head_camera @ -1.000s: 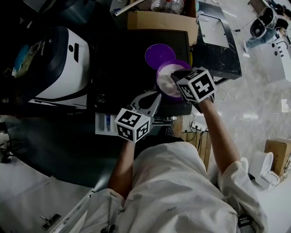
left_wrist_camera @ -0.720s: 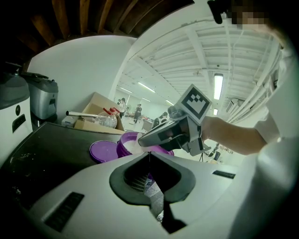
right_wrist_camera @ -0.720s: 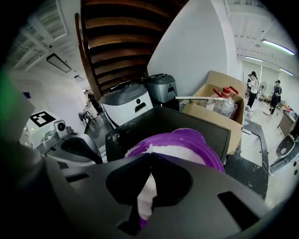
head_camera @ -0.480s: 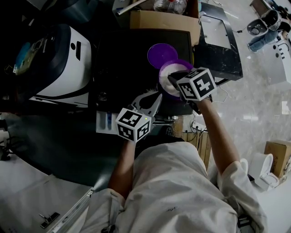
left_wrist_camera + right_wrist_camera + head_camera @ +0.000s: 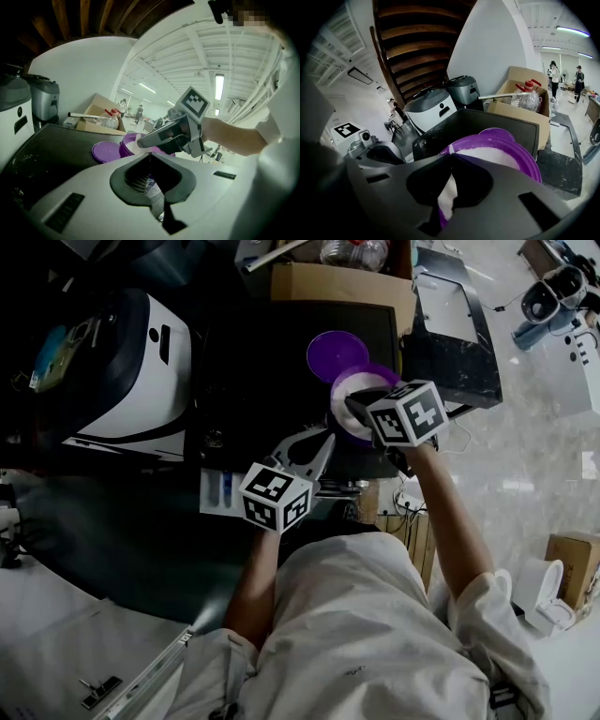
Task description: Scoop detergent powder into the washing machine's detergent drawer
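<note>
A purple tub (image 5: pixel 339 388) of white detergent powder stands on the dark washing machine top (image 5: pixel 253 371), with its flat purple lid (image 5: pixel 336 351) just behind it. My right gripper (image 5: pixel 349 401) reaches over the tub with its tips at the powder. In the right gripper view the tips (image 5: pixel 451 155) meet above the powder (image 5: pixel 487 157), and I make out nothing between them. My left gripper (image 5: pixel 327 437) hovers shut beside the tub's near side, holding nothing (image 5: pixel 151 154). The white detergent drawer (image 5: pixel 218 491) juts out at the machine's front, left of the left gripper.
A white and dark appliance (image 5: pixel 141 371) stands left of the machine. A cardboard box (image 5: pixel 337 282) with a plastic bottle (image 5: pixel 352 251) sits behind it. A dark slab (image 5: pixel 450 324) lies to the right over a pale marble floor (image 5: pixel 534 456).
Almost nothing: both grippers keep their places at the tub, and only the head view has drifted slightly.
</note>
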Tool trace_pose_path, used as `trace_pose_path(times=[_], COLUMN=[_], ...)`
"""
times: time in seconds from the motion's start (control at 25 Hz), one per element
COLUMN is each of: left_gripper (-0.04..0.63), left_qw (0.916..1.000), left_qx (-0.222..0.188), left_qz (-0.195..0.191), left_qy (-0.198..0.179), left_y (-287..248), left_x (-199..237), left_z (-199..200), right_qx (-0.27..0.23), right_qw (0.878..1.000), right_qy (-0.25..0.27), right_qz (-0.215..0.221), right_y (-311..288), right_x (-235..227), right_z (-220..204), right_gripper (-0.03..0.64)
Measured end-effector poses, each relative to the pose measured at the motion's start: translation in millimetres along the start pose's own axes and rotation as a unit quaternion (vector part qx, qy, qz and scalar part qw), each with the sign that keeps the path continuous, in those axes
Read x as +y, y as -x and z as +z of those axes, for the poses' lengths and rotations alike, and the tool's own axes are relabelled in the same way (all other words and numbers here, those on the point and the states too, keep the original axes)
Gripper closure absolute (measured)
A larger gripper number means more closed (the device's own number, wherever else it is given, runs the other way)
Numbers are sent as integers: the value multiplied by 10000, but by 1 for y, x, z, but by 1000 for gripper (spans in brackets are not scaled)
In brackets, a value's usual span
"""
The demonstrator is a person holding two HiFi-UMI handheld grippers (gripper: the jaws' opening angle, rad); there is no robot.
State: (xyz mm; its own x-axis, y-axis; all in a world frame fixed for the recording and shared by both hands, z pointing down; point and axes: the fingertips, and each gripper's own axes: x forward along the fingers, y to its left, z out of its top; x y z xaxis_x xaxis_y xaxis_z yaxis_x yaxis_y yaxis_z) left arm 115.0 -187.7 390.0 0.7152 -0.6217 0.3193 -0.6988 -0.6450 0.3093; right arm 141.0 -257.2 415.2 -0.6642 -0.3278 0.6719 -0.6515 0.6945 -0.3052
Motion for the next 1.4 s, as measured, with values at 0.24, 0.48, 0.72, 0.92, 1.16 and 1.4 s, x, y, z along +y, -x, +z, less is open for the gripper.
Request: trace_pose_path(times=[0.24, 0.48, 0.72, 0.92, 1.16, 1.4], left_gripper=[577, 577, 577, 576, 577, 577], left_qw=[10000, 10000, 10000, 10000, 9999, 9999], left_qx=[-5, -14, -23, -31, -40, -45], left_qz=[22, 47, 72, 94, 108, 103], left_qy=[-1, -3, -8, -10, -26, -66], left_y=[1, 2, 1, 2, 2, 1], left_x=[1, 3, 1, 1, 1, -1], left_z=[-1, 0, 2, 2, 3, 5], right_qx=[-103, -244, -401, -508, -707, -824], right_qw=[9995, 9979, 9951, 9918, 9868, 9836], right_qy=[-184, -397, -606, -801, -992, -1158], right_qz=[228, 451, 672, 853, 1067, 1112], right_y=[-2, -3, 2, 4, 9, 16], right_x=[4, 7, 12, 16, 16, 13], right_z=[2, 5, 10, 12, 18, 19], right_gripper=[607, 607, 607, 607, 607, 607])
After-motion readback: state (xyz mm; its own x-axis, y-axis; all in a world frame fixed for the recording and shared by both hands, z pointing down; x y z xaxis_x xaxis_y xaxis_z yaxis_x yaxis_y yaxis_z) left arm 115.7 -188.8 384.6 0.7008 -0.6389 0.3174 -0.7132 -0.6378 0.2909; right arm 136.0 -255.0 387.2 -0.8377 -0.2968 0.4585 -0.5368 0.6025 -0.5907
